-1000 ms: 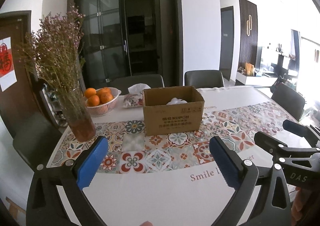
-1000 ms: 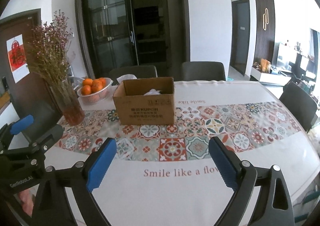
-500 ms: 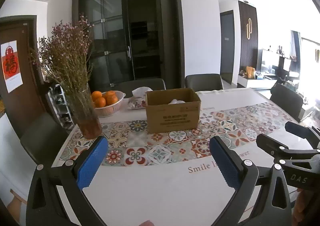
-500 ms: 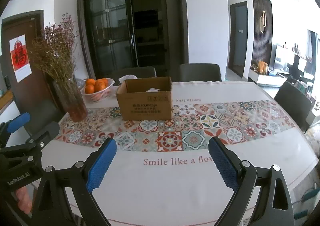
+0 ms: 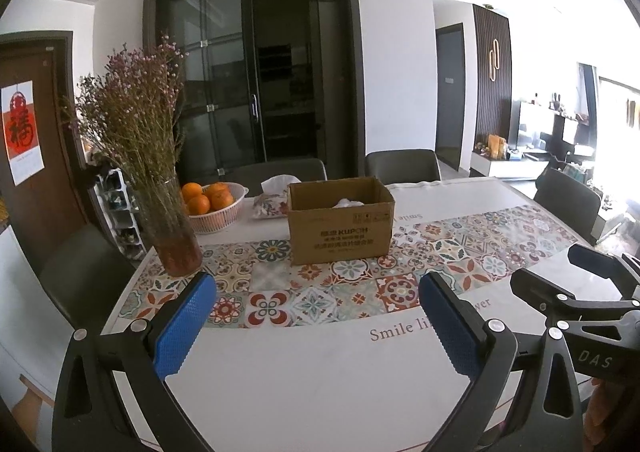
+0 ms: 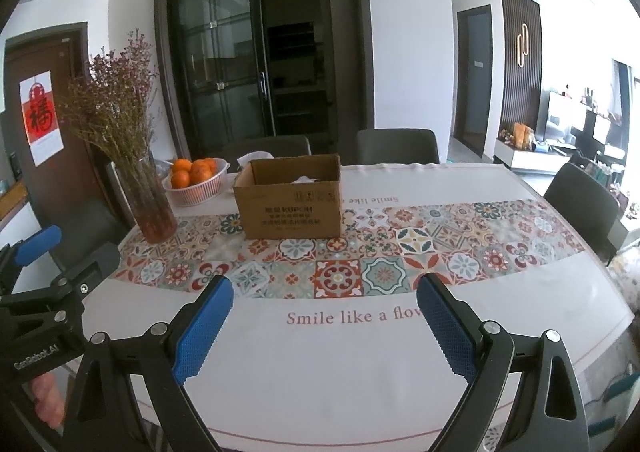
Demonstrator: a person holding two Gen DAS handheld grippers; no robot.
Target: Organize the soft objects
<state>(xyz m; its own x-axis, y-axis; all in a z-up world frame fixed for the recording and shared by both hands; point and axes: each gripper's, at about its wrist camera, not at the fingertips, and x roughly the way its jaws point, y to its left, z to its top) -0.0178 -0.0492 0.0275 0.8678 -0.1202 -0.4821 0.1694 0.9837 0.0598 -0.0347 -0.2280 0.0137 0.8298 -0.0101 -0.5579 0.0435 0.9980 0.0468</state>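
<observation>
An open cardboard box [image 5: 341, 226] stands on the table's patterned runner, with something white and soft [image 5: 347, 203] showing inside; it also shows in the right wrist view [image 6: 291, 208]. A floral tissue pack [image 5: 271, 203] with a white tissue sticking up lies just left of and behind the box. My left gripper [image 5: 318, 316] is open and empty above the near table edge, well short of the box. My right gripper [image 6: 325, 318] is open and empty, also near the front edge.
A glass vase of dried flowers [image 5: 170, 230] stands left of the box. A white basket of oranges [image 5: 214, 208] sits behind it. Dark chairs [image 5: 402, 166] ring the table [image 5: 320, 372]. The tablecloth reads "Smile like a flower".
Both grippers have pulled back and risen from the table, so the box looks smaller and farther. Both stay open and empty.
</observation>
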